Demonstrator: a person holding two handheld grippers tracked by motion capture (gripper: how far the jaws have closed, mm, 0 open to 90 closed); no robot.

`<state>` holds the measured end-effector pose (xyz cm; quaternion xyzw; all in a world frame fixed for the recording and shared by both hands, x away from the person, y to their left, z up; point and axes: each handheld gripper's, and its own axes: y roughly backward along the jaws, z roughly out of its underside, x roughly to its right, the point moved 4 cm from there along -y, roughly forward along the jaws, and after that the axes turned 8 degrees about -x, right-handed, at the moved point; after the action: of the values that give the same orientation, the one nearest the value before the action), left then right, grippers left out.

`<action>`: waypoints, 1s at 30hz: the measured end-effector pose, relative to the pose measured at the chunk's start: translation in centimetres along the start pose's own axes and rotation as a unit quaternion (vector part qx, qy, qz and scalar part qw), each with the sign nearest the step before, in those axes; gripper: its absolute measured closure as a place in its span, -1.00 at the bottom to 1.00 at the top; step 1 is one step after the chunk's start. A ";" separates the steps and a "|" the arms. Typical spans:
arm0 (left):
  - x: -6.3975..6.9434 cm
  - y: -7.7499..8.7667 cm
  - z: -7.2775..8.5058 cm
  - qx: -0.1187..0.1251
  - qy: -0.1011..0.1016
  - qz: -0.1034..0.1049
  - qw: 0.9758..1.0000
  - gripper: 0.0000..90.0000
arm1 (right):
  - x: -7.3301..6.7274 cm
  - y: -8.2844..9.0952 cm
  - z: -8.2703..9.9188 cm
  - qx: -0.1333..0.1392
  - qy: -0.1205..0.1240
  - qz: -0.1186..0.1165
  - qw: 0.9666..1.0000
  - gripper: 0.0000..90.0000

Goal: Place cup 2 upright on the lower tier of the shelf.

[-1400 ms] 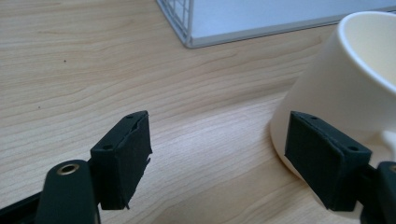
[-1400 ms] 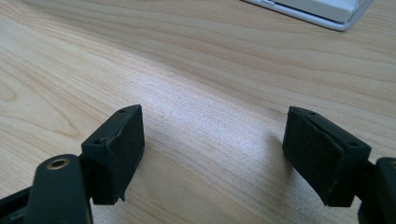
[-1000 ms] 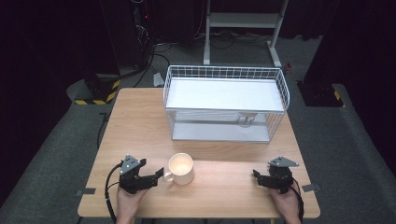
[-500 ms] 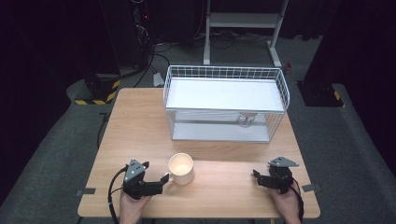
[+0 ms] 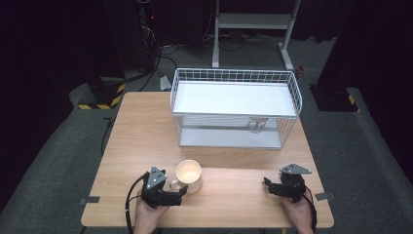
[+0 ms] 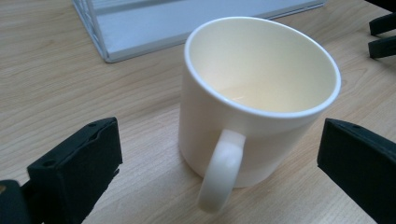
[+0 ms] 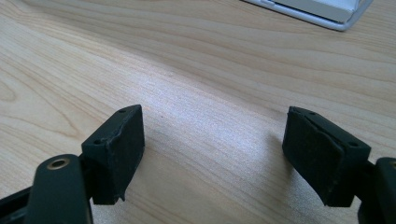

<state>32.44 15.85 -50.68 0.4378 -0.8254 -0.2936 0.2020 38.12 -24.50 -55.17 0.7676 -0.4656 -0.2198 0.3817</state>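
Observation:
A cream mug [image 5: 188,176] stands upright and empty on the wooden table [image 5: 146,131], near the front, with its handle [image 6: 219,175] pointing at my left gripper. My left gripper [image 5: 181,191] lies just front-left of the mug. It is open, and in the left gripper view [image 6: 222,144] one jaw stands on each side of the handle without touching it. My right gripper [image 5: 267,185] rests open near the front right corner, with bare wood between its jaws in the right gripper view [image 7: 215,140].
A white wire basket [image 5: 236,105] with a flat white shelf stands across the back half of the table. A small metallic item [image 5: 255,126] sits under the shelf on the right. The right gripper's jaws [image 6: 383,35] show far right behind the mug. Tape marks [image 5: 89,200] flag the front corners.
My left gripper has slid a little right and toward the front edge, beside the mug's handle. The mug and the right gripper have stayed put.

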 end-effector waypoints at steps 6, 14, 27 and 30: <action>0.3 -0.8 -0.3 -0.012 -0.008 -0.002 1.000 -1.00 | 0.0 0.0 0.0 0.000 -0.001 0.000 1.000 -0.53; 0.9 -1.9 -0.8 -0.018 -0.011 0.010 1.000 -1.00 | 0.0 0.0 0.0 0.000 0.000 0.000 1.000 -0.53; 1.2 -3.5 -1.2 -0.022 -0.009 0.011 1.000 -1.00 | 0.0 0.0 0.0 0.000 0.002 -0.001 1.000 -0.53; 1.2 -3.8 -1.2 -0.022 -0.017 0.008 1.000 -0.98 | 0.0 0.0 0.0 0.000 0.002 -0.001 1.000 -0.53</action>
<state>34.79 12.79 -52.15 0.4217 -0.8256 -0.3174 0.1996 38.08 -24.48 -55.17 0.7683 -0.4642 -0.2186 0.3828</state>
